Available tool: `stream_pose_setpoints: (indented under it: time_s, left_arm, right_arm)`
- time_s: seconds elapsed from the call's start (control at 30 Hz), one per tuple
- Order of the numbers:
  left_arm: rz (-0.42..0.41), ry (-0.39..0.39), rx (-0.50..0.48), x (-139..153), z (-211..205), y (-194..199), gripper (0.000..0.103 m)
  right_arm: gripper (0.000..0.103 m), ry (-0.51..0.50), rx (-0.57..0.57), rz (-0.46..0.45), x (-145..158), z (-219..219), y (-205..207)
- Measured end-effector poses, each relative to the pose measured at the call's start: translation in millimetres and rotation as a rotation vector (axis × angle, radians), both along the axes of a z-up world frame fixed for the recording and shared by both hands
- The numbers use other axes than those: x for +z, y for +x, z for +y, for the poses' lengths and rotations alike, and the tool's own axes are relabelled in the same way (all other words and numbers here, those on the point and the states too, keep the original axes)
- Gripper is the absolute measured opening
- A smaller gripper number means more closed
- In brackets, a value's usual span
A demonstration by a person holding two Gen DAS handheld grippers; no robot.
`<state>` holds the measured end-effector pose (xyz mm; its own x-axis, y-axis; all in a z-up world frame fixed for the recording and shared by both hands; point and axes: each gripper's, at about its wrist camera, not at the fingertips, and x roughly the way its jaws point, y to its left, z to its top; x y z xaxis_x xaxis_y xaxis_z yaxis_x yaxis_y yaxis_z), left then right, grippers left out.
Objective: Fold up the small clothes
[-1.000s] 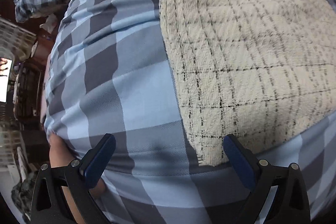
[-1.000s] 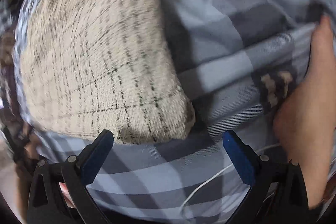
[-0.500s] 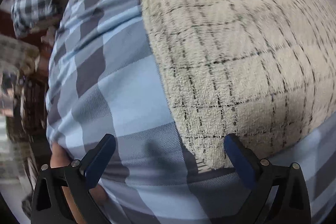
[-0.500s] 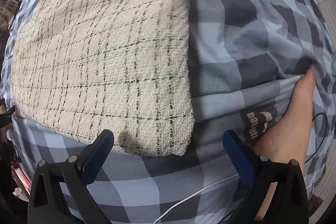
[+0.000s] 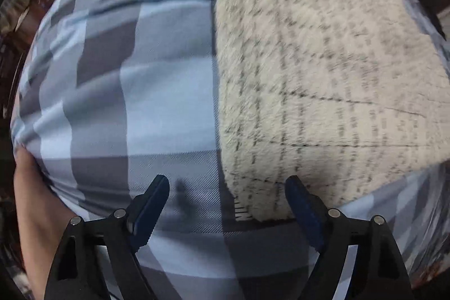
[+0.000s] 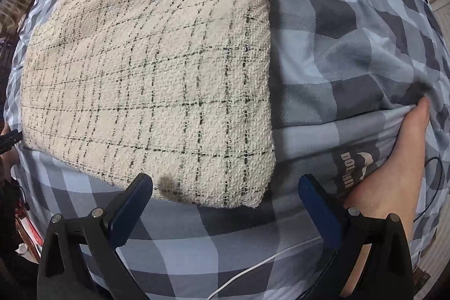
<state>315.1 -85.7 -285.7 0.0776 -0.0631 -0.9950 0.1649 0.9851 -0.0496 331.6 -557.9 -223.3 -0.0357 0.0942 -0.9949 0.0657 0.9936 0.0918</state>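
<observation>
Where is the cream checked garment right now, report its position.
The cream checked garment lies flat on the blue plaid bedding. In the right wrist view it sits left of centre, near corner between the open right gripper fingers; in the left wrist view, right.

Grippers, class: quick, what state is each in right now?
Left gripper: open, holding nothing, at the cream garment's near corner.
Right gripper: open, holding nothing.

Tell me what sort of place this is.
Most likely a bedroom, with the work done on a bed. A blue and grey checked duvet cover fills both views, soft and rumpled. A cream tweed garment lies flat on it, a bare foot rests there, and a white cable trails across.
</observation>
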Motion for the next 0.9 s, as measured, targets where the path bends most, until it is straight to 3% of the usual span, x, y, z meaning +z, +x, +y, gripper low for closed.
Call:
stream_pose_setpoints:
  time_s: [0.07,0.13,0.2,0.4,0.47,0.53,0.57,0.63,0.73,0.9]
  left_arm:
    - [-0.009,-0.042,-0.065,4.8,-8.6,-3.6,0.086]
    - [0.012,-0.088,-0.128,3.7,-20.5,-7.6,0.095]
    - [0.030,-0.080,-0.148,-1.8,-30.1,-9.8,0.101]
    - [0.167,-0.078,-0.072,-29.2,-36.1,-7.8,0.100]
    - [0.198,-0.081,-0.057,-29.6,-37.1,-7.0,0.092]
    - [0.215,-0.110,-0.058,-27.4,-35.5,0.1,0.059]
    - [0.215,-0.121,-0.058,-24.6,-36.6,2.9,0.056]
    - [0.203,-0.139,-0.072,-17.4,-43.5,8.4,0.038]
    - [0.197,-0.177,-0.084,-8.8,-51.2,21.3,0.027]
    - [0.182,-0.237,-0.064,16.7,-46.4,24.5,0.024]
  right_arm:
    - [0.102,0.011,-0.001,0.005,1.3,-0.5,1.2]
    - [0.102,0.023,-0.007,0.009,-0.6,-0.6,3.8]
    - [0.102,0.029,-0.008,0.013,-2.0,-1.1,5.2]
    - [0.102,0.071,-0.024,0.018,-16.0,-5.9,11.1]
    - [0.101,0.120,-0.031,0.028,-24.5,-10.9,14.9]
    - [0.099,0.130,-0.029,0.043,-30.0,-12.3,16.5]
    - [0.094,0.134,-0.031,0.054,-32.4,-12.0,16.1]
    - [0.091,0.155,-0.032,0.075,-38.2,-12.1,16.3]
    - [0.091,0.152,-0.011,0.089,-46.2,-7.9,16.3]
    - [0.090,0.115,0.007,0.130,-58.1,-6.2,15.8]
